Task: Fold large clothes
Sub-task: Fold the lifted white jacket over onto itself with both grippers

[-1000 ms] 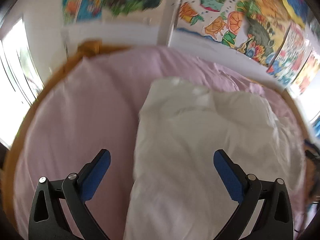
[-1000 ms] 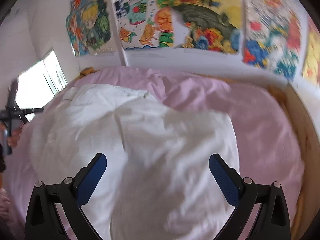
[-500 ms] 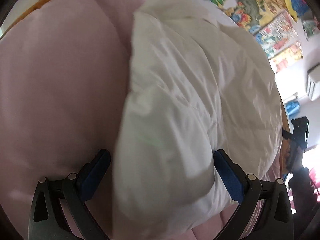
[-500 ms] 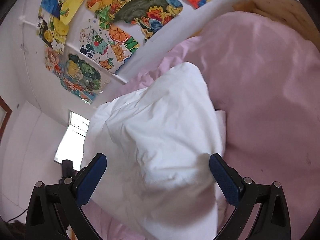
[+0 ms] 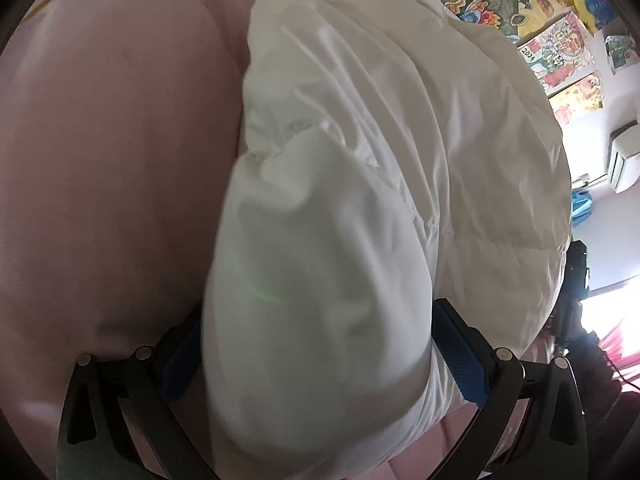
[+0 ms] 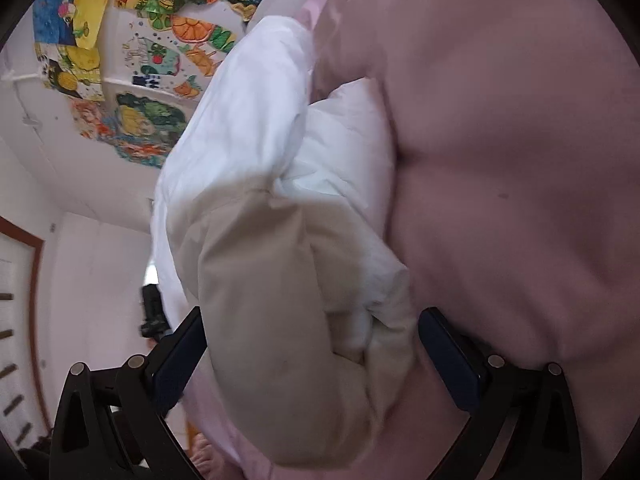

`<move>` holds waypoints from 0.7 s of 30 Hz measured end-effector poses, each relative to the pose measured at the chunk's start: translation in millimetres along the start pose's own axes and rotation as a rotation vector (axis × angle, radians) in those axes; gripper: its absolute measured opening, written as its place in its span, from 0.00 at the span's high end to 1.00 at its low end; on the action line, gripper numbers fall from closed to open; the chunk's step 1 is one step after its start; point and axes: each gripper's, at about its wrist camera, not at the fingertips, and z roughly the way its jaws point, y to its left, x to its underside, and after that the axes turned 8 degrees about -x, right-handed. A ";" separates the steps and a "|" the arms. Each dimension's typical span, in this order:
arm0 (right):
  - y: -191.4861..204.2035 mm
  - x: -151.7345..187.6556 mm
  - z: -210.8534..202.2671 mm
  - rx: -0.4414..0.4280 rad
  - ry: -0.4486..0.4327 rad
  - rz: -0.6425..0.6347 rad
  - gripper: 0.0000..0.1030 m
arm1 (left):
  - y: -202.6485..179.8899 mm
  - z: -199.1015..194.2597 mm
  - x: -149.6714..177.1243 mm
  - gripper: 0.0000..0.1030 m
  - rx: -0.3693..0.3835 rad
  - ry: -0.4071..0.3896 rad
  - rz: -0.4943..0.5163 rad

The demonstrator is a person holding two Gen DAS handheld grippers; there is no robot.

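Your left gripper (image 5: 316, 344): jaws wide, straddling white garment (image 5: 360, 160) | your right gripper (image 6: 312, 344): jaws wide around bunched garment end | pink bed (image 6: 520, 160) beneath

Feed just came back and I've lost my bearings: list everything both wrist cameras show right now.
White padded garment: one, white, bunched on the bed, between both tools' fingers.
Bed cover: one, pale pink, under the garment.
Posters: several, multicoloured, on the white wall behind the bed.
Air conditioner: one, white, high on the wall in the left view.
Black device: one, off the bed; what it is cannot be told.
Left tool: black, blue pads, open, garment bulging between its fingers.
Right tool: black, dark blue pads, open around a garment fold.
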 end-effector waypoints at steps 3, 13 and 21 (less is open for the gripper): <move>8.4 -4.5 12.7 0.010 0.057 -0.065 0.00 | -9.1 9.2 3.7 0.01 0.045 0.020 0.030; 7.9 -11.7 29.8 0.057 0.072 0.012 0.00 | -22.8 27.1 -0.2 0.01 0.022 0.068 0.007; 16.0 -2.5 20.6 0.028 0.016 0.045 0.40 | -36.9 12.2 14.1 0.21 -0.013 -0.017 -0.078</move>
